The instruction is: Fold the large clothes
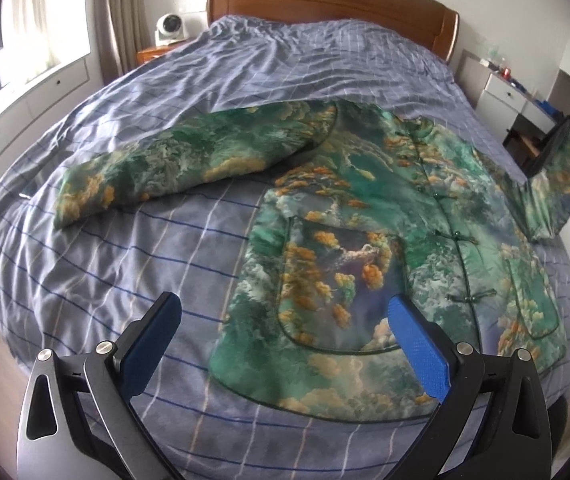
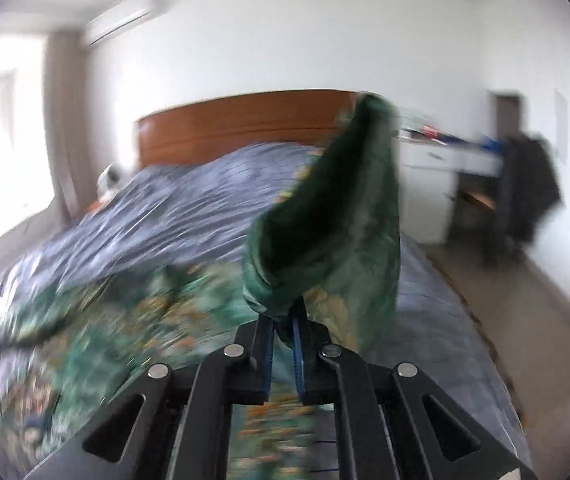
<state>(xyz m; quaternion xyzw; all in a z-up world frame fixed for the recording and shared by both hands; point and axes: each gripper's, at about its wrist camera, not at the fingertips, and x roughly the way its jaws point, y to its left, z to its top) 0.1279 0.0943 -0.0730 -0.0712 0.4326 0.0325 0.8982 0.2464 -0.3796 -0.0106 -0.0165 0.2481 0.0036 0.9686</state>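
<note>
The jacket (image 1: 365, 216) is seen spread front-up on the bed (image 1: 125, 248), its body near the foot edge, one sleeve (image 1: 173, 160) laid out flat to the left across the striped cover. The left tongs (image 1: 285, 320) are held spread wide above the hem, nothing between the blue pads, and no cloth is touched. Over on the right, the other sleeve (image 2: 325, 232) is lifted clear of the bed: its cuff is pinched by the right tongs (image 2: 283, 328), pressed together on the fabric, with the dark green lining shown as the sleeve stands up in front of the headboard (image 2: 245, 120). The right wrist view is heavily blurred. In the left wrist view that raised sleeve is caught at the far right edge, beside the white counter (image 1: 505, 92).
</note>
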